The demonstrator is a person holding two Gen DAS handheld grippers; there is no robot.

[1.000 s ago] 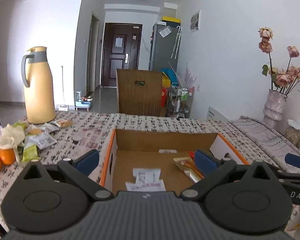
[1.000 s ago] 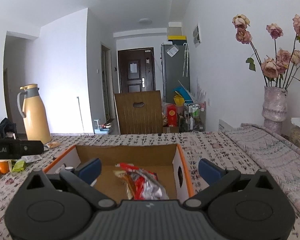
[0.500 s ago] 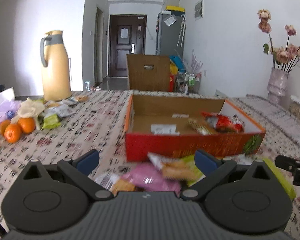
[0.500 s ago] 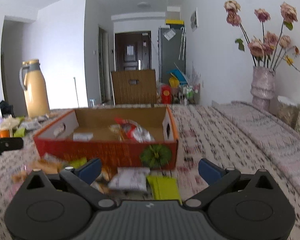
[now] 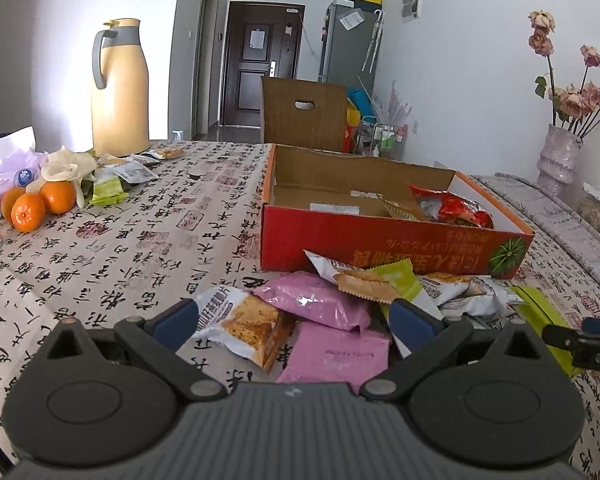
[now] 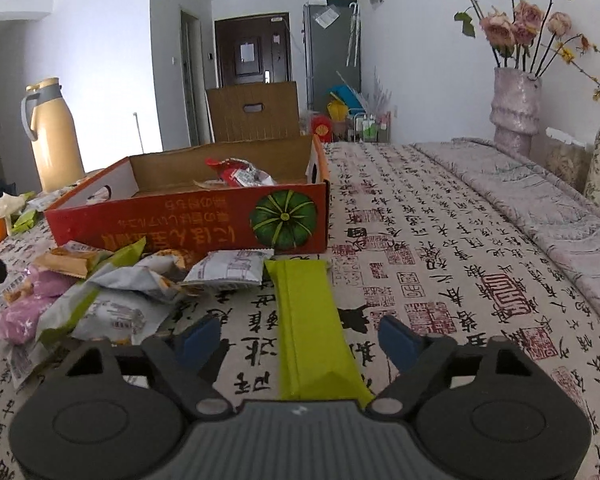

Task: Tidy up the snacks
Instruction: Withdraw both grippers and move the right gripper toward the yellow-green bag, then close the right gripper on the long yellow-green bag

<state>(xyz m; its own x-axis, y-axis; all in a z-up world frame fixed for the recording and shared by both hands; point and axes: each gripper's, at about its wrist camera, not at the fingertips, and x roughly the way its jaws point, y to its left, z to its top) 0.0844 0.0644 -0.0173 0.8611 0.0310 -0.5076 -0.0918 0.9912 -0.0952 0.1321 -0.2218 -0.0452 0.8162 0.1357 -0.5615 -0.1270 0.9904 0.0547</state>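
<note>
Both tools hang low over the near edge of the counter (image 6: 440, 240) with nothing in them: the left hand-held gripper (image 5: 296, 320) has its jaws spread wide above the heap of snack packets (image 5: 340, 300), and the right hand-held gripper (image 6: 296, 336) is equally wide, straddling a long yellow-green packet (image 6: 304, 312) that lies flat with one end close to the box (image 6: 188, 216). The heap sits just in front of the box's near wall, and inside the box a red packet (image 5: 452, 206) and a couple of others already lie toward its right end. The likeliest trouble is on the left, where the packets overlap; closing there could pinch two at once, the pink pouch (image 5: 312, 300) and the white cracker packet (image 5: 240, 320) touch, or drag neighbours along. The wrappers look like thin, glossy, crinkled film, puffed with air, so the fingers may slide off or crush whatever is brittle inside. The yellow-green packet looks smooth and stiff with a folded ridge down its length; gripped near one end it would probably droop and could catch on the box's cardboard rim. The counter's printed cloth looks soft and may bunch if the fingers scrape it.
</note>
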